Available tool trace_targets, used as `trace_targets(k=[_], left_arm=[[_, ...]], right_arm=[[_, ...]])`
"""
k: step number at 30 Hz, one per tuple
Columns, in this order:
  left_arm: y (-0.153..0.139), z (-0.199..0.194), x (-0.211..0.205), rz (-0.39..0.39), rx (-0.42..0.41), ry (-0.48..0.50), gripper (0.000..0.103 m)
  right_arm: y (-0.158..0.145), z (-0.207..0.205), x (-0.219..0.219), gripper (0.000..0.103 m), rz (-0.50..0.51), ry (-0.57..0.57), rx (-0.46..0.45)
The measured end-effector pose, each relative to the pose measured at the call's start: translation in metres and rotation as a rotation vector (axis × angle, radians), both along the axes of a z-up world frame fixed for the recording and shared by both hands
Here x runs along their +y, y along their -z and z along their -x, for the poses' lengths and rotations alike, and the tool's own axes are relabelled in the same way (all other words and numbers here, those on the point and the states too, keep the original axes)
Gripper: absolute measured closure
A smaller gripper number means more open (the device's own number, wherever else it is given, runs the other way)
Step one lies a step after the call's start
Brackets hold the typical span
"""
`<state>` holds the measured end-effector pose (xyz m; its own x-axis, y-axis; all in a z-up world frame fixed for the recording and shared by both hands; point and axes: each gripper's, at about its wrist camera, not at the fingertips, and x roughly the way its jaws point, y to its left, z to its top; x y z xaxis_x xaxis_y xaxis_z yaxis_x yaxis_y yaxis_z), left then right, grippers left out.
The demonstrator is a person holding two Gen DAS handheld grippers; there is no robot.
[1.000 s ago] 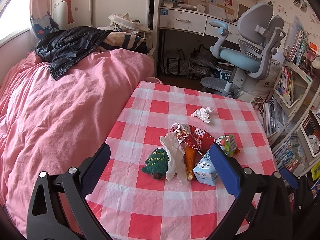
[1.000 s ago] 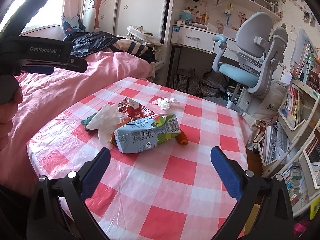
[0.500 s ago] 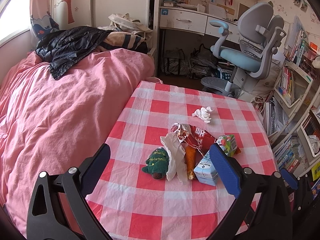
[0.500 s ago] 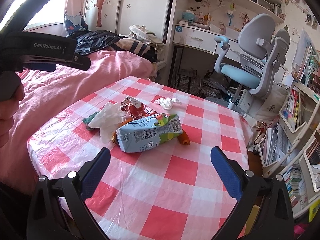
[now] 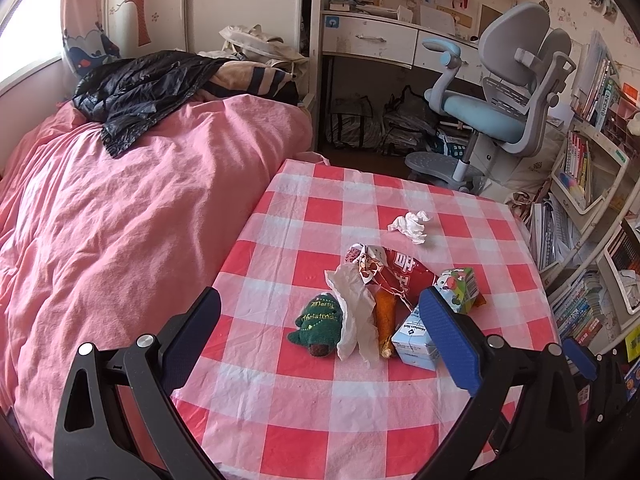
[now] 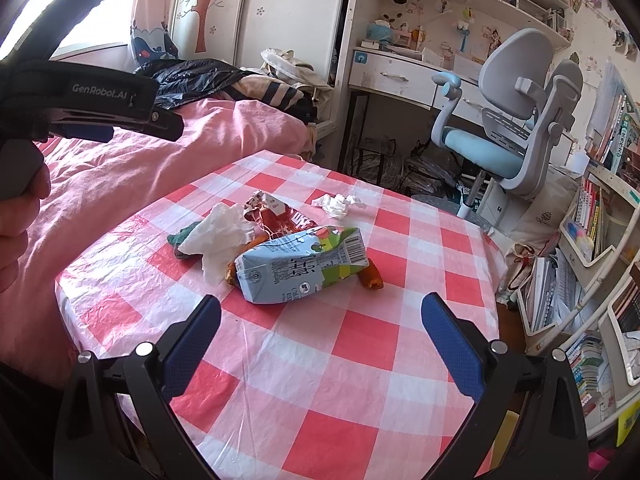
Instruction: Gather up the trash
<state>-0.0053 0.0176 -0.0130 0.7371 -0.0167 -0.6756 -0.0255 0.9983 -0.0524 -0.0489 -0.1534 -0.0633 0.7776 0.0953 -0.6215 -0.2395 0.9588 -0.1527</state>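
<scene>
Above the checked bench, both tools: I hold them off the cloth, nothing between their pads.
Left tool (image 5: 320,316): jaws spread wide and empty; it hangs over the near left part of the bench, looking down at the heap. My right camera sees its black body (image 6: 92,100) up at the left edge, with a hand (image 6: 20,216) below it.
Right tool (image 6: 320,316): jaws equally wide and empty, hovering above the near edge of the bench, short of the carton.
Change since half a second ago: I see very little. The left view is nearly the same; in the right view the heap sits slightly lower and closer, and the left tool's body has shifted a bit in frame.
Carton (image 6: 302,266): crushed blue and green drink box, lying on its side nearest the right tool, resting against the heap.
Orange wrapper (image 5: 385,316): partly under the carton, one end poking out on its far side.
Red snack bag (image 5: 394,270): torn open, behind the carton.
White paper (image 5: 356,312): crumpled sheet draped over the left of the heap.
Green Christmas tree toy (image 5: 318,322): touching the white paper, leftmost in the heap.
Crumpled tissue (image 5: 410,226): alone, apart from the heap toward the far side.
Bench (image 5: 304,400): red and white checked cloth, beside a pink bed (image 5: 120,220).
Grey chair (image 5: 504,92): beyond the bench.
</scene>
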Motion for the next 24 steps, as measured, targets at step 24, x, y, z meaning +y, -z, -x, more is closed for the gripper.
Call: trace_targets(k=[24], left_arm=[[0.004, 0.004, 0.003, -0.001, 0.021, 0.009, 0.007]], right_arm=[[-0.002, 0.001, 0.002, 0.006, -0.019, -0.019, -0.014]])
